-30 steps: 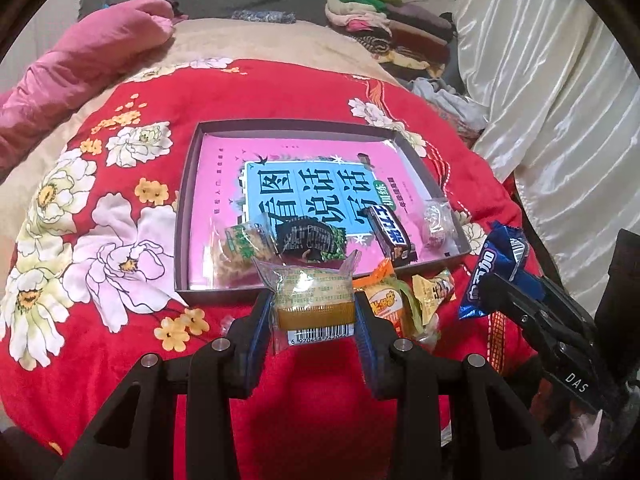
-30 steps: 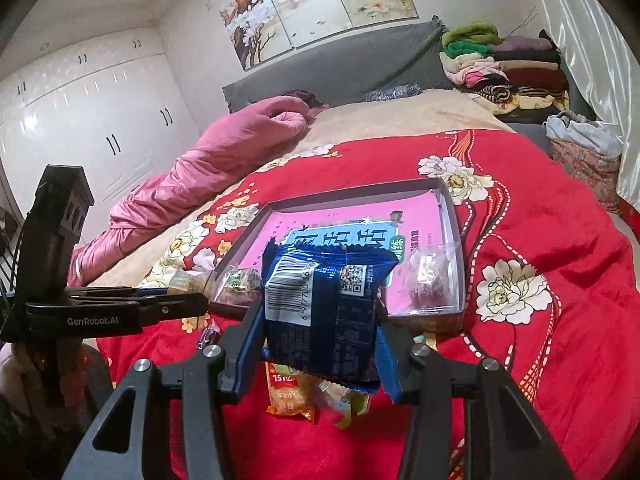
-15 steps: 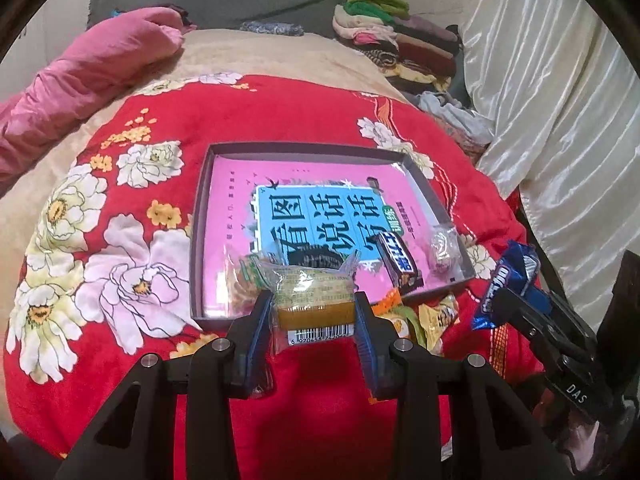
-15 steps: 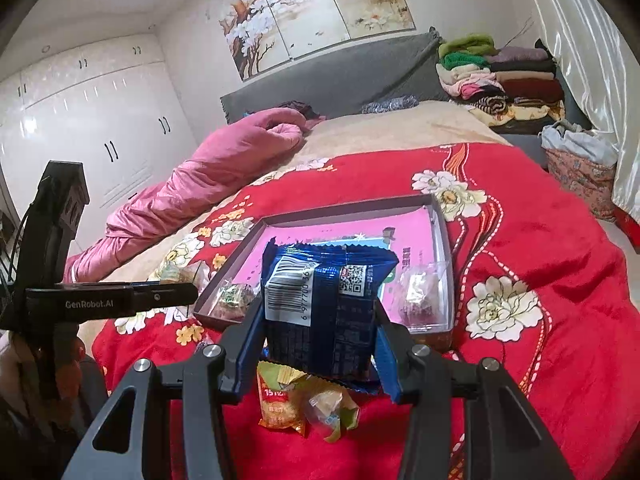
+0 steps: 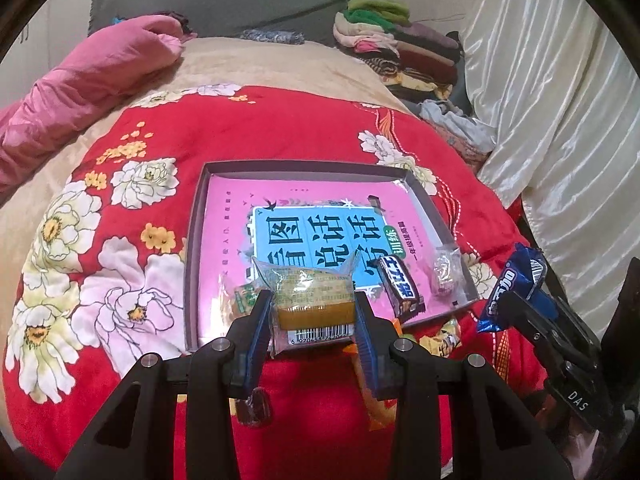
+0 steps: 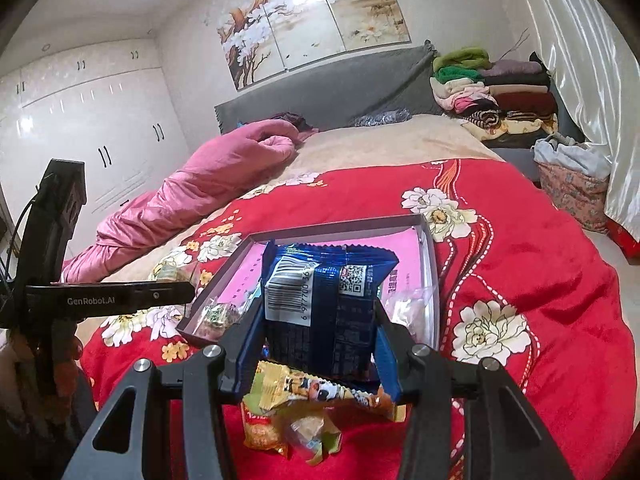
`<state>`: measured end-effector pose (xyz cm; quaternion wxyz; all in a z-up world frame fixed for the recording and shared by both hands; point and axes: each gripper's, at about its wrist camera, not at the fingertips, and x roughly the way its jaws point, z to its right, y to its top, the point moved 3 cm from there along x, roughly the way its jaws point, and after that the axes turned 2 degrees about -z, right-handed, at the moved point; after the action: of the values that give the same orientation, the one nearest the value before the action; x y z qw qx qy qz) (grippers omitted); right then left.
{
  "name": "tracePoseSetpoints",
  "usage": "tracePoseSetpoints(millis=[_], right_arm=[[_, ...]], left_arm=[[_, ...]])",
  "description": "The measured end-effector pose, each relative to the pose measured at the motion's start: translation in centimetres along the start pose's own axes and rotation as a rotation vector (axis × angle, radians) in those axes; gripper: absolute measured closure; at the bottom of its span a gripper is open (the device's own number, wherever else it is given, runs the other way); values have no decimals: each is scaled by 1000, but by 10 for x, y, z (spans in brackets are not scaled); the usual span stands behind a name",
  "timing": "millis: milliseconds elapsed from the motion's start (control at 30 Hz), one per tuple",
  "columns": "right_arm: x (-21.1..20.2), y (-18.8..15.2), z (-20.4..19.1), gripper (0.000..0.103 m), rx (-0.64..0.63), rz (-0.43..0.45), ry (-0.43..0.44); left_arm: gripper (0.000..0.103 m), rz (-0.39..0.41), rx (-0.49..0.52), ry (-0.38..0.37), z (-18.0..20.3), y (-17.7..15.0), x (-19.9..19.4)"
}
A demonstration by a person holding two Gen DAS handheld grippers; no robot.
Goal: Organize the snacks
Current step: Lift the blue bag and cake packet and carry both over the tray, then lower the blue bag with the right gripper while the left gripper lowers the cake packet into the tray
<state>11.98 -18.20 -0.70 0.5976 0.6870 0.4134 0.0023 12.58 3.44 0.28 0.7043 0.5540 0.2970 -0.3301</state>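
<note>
A flat box [image 5: 194, 240] with low dark walls lies on a bed with a red flower blanket [image 5: 280, 132]. The bottom of the box is covered by a pink sheet with a blue panel and big letters [image 5: 320, 236]. Inside the box, near its front wall, are a few snacks: a dark chocolate bar [image 5: 400, 292], a small clear bag with a round sweet [image 5: 443, 272] in the right corner, and a clear bag with a green label [image 5: 242, 294] on the left.

The left tongs [image 5: 314, 316] are closed on a small cake in a clear wrapper [image 5: 312, 300]. The cake hangs over the front edge of the box.

The right tongs [image 6: 318, 334] are closed on a blue snack bag [image 6: 320, 304] with a white bar code. The bag is held up in the air at the box's front right corner, not inside it.

On the blanket just in front of the box lies a little pile of other snacks [image 6: 296, 412] in yellow and orange wrappers. A small dark sweet [image 5: 254, 410] lies on the blanket too, under the left tongs.
</note>
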Motion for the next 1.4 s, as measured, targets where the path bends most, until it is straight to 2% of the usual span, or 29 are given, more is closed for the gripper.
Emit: tracePoseSetpoints(millis=[367, 867, 1400], right_arm=[[10, 8, 4, 54, -7, 5, -7], [32, 14, 10, 54, -15, -9, -27], [43, 13, 10, 54, -26, -28, -30]], left_arm=[[63, -21, 9, -3, 4, 2, 15], [63, -91, 16, 8, -2, -11, 51], [63, -99, 46, 21, 2, -12, 75]])
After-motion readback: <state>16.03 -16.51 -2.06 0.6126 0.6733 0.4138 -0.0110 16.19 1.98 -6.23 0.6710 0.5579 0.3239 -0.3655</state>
